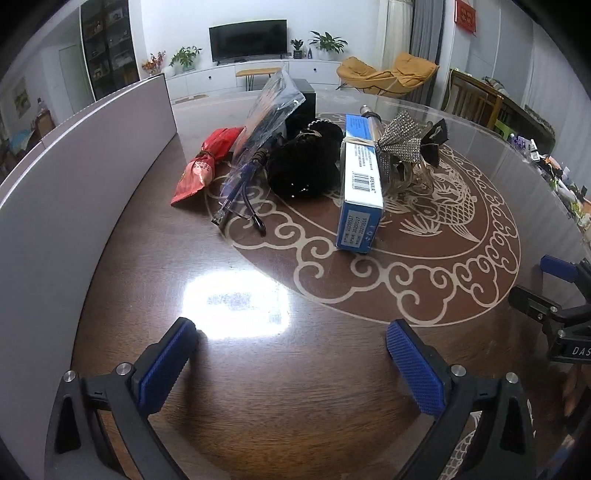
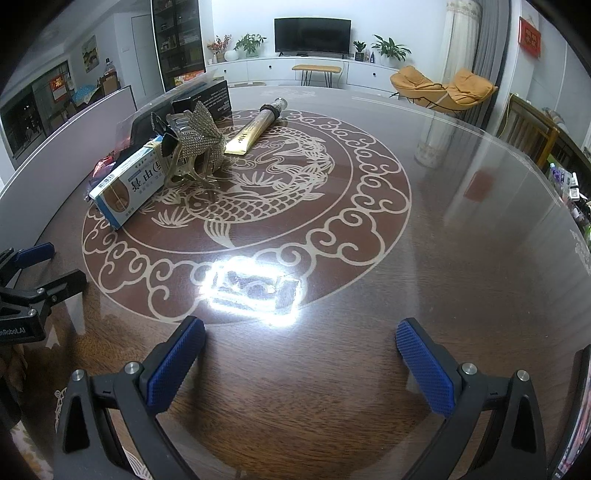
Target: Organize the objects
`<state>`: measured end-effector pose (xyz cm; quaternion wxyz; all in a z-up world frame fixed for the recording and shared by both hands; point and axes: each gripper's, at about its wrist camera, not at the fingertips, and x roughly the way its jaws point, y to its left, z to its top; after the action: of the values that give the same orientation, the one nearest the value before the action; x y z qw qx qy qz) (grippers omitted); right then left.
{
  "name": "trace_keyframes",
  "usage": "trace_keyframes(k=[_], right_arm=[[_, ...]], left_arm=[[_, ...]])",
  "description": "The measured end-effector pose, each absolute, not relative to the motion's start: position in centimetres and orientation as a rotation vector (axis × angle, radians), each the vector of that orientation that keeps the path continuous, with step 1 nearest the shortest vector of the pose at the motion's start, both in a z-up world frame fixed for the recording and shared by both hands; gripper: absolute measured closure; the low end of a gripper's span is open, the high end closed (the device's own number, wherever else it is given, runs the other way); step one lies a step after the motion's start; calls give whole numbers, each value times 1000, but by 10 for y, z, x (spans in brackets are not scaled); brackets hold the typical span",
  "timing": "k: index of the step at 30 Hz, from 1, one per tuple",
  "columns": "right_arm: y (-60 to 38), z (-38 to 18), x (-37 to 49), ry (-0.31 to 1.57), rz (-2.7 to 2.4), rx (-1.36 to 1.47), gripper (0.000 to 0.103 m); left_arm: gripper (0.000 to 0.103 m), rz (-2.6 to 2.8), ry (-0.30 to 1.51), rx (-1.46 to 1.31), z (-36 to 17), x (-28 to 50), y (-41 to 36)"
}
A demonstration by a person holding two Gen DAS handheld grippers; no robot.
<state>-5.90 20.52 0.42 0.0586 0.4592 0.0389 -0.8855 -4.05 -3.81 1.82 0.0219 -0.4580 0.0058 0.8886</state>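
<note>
Background: television (image 2: 312, 36) on white cabinet (image 2: 258, 70), potted plants (image 2: 389, 48), orange chair (image 2: 441, 88), red wall hanging (image 2: 530, 37).

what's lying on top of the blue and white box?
A rhinestone hair clip leans over the far end of the blue and white box, with a rubber band around the box there. Whatever lies beneath the box is hidden.

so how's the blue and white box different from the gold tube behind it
The blue and white box is a squared carton with printed text and a barcode; the gold tube is a flattened tube with a round cap at its far end. The box sits nearer the grippers, touching the rhinestone hair clip; the tube lies farther back. Both lie flat on the table, and neither is held.
</note>
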Motion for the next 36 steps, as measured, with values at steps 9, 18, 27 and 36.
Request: trace_keyframes(k=[9,18,27,36], right_arm=[[205,4,-59,117,-2683,1390,0],[205,4,-59,117,-2684,1389,0],[204,4,-59,117,-2684,1389,0],[204,4,-59,116,-2684,1389,0]], left_arm=[[0,2753,19,-1419,19,-41,-38],[0,2753,20,-1419,19,-41,-39],[0,2753,20,-1419,20,-41,-39],[0,2753,20,-1419,20,-41,-40]])
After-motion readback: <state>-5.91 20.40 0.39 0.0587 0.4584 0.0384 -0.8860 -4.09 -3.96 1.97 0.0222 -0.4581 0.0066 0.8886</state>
